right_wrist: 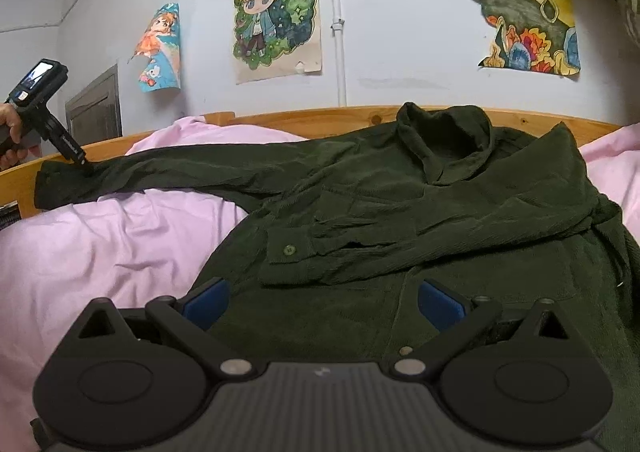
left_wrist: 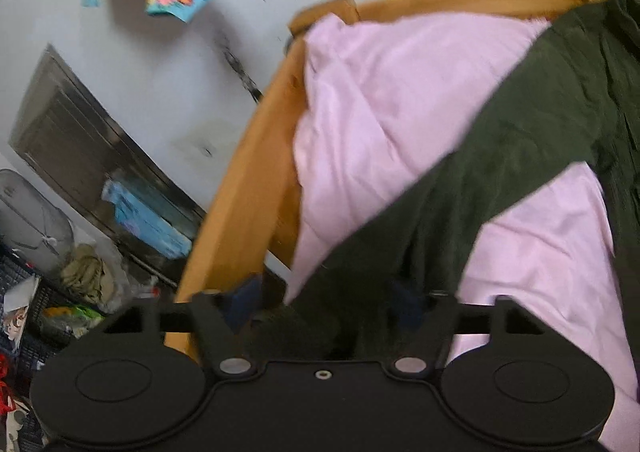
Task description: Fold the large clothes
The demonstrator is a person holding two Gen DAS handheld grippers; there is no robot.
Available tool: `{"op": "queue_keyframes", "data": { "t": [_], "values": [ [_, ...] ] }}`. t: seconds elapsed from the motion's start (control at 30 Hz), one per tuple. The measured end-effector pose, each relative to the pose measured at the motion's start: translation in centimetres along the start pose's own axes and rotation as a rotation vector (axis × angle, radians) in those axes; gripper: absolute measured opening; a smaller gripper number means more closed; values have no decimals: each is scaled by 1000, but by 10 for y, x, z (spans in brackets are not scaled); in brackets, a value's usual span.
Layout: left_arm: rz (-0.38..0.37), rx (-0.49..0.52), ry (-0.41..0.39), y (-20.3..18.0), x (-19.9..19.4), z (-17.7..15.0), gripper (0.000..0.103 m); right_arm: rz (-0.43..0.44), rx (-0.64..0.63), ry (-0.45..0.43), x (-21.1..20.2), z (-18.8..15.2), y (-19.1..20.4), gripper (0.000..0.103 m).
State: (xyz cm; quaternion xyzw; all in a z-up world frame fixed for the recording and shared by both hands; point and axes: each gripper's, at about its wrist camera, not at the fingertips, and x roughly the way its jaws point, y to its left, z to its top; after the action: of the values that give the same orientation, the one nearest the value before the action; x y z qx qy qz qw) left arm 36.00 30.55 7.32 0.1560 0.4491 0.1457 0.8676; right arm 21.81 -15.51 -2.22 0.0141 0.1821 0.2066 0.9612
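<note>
A dark green corduroy shirt (right_wrist: pixel 400 211) lies front-up on the pink bedsheet (right_wrist: pixel 100 252), collar (right_wrist: pixel 448 139) toward the wall. One sleeve is folded across the chest, its buttoned cuff (right_wrist: pixel 290 250) at the middle. The other sleeve (right_wrist: pixel 180 171) stretches left to the bed's edge. My left gripper (left_wrist: pixel 326 306) is at that sleeve's end (left_wrist: pixel 460 191); the cuff lies between its half-closed blue pads (left_wrist: pixel 244 304), and no firm pinch shows. In the right wrist view, the left gripper (right_wrist: pixel 82 163) touches the sleeve tip. My right gripper (right_wrist: pixel 324 308) hovers open over the shirt's lower front.
A wooden bed frame (left_wrist: pixel 248 171) rims the mattress on the left and along the wall (right_wrist: pixel 320 117). Posters (right_wrist: pixel 276 11) and a white pipe (right_wrist: pixel 338 19) are on the wall. Past the bed's left edge the floor holds bags and clutter (left_wrist: pixel 80 276). A hand (right_wrist: pixel 8 127) holds the left gripper.
</note>
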Motion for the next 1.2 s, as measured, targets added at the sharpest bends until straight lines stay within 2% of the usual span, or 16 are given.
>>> {"op": "queue_keyframes", "data": {
  "t": [0.03,0.13,0.2,0.27,0.33,0.43,0.53,0.73,0.8,0.87,0.97,1.03,1.1,1.17,1.2],
  "values": [
    [-5,9,23,-3,1,1,34,-2,3,1,-1,0,-1,103],
    [-12,-21,53,-8,0,4,4,-16,11,2,-4,0,-4,103],
    [-11,-69,52,-9,-6,8,2,-25,10,-2,-7,2,-4,103],
    [-19,-107,52,-10,-17,10,2,-27,11,-18,-13,5,-5,103],
    [-59,-157,44,-14,-33,13,1,-28,9,-41,-20,8,-6,103],
    [-189,-290,-6,-24,-71,15,1,-34,5,-64,-29,12,-9,103],
    [-377,-425,-44,-43,-111,17,1,-37,13,-72,-36,15,-14,103],
    [-750,-572,-164,-100,-167,-2,1,-27,82,-110,-53,25,-30,103],
    [-866,-638,-175,-122,-168,-18,1,-48,128,-113,-57,27,-42,103],
    [-985,-699,-166,-149,-159,-38,1,-110,165,-114,-62,29,-55,103],
    [-1100,-731,-118,-200,-139,-63,1,-192,207,-101,-65,30,-77,103],
    [-1128,-737,-41,-232,-120,-74,3,-223,233,-72,-63,29,-91,103],
    [-1106,-691,36,-257,-102,-79,3,-241,258,-44,-61,25,-103,103],
    [-1080,-629,49,-267,-93,-81,14,-242,277,-17,-58,20,-110,103],
    [-1064,-601,64,-268,-90,-80,26,-238,283,-1,-56,17,-112,103]
  ]
}}
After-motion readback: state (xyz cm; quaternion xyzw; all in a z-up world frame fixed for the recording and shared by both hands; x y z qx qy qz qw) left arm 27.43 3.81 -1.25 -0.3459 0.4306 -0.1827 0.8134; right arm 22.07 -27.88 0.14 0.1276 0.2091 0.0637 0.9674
